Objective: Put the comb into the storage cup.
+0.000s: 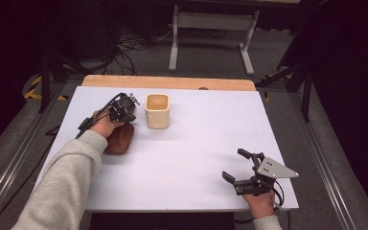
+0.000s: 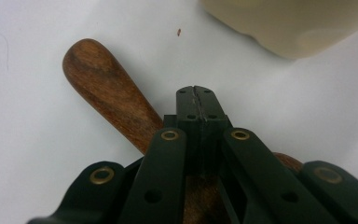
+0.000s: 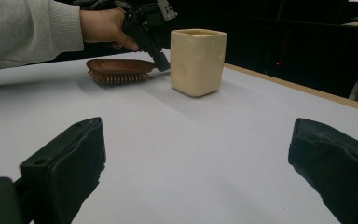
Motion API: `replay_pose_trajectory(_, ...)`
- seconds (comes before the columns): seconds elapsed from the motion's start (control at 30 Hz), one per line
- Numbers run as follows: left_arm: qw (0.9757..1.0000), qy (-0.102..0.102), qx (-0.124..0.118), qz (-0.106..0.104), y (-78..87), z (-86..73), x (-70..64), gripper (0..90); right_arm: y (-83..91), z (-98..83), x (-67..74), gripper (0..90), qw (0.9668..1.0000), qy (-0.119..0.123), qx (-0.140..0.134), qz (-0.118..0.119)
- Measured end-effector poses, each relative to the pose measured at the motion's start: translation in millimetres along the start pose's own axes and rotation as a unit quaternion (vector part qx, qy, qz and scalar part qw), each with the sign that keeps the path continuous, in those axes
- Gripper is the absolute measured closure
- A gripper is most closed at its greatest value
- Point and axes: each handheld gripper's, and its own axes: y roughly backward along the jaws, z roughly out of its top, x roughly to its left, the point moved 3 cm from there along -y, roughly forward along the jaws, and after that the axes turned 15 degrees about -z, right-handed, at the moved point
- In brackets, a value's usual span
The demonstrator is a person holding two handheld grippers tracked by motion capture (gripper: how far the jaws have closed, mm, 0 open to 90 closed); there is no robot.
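A brown wooden hairbrush (image 1: 120, 140) lies bristles down on the white table (image 1: 196, 143), left of a cream square cup (image 1: 157, 111). My left gripper (image 1: 124, 115) points down at the brush's handle beside the cup. In the left gripper view the jaws (image 2: 196, 93) are pressed together tip to tip, and the handle (image 2: 107, 88) runs beneath them with nothing between the tips. My right gripper (image 1: 235, 165) rests open near the front right edge, well apart from both objects. From the right gripper view I see the brush (image 3: 116, 67) and the cup (image 3: 198, 56) far ahead.
A wooden strip (image 1: 167, 82) borders the table's far edge. Beyond it, a grey-framed stand (image 1: 211, 33) and cables sit on the floor. Bare table stretches between the cup and the right gripper.
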Motion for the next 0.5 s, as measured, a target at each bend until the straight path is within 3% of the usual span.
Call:
replay_pose_trajectory(0.13, 1.0000, -0.003, 0.009, 0.001, 0.8, -3.6, 2.6, 90.0, 0.1, 0.1, 0.1, 4.4, 1.0000, 0.000, 0.000, 0.000)
replay_pose_trajectory(0.5, 0.9994, 0.031, 0.010, 0.005, 11.0, -17.8, 11.6, 90.0, -1.8, 0.3, 0.3, 4.4, 1.0000, 0.001, 0.001, 0.003)
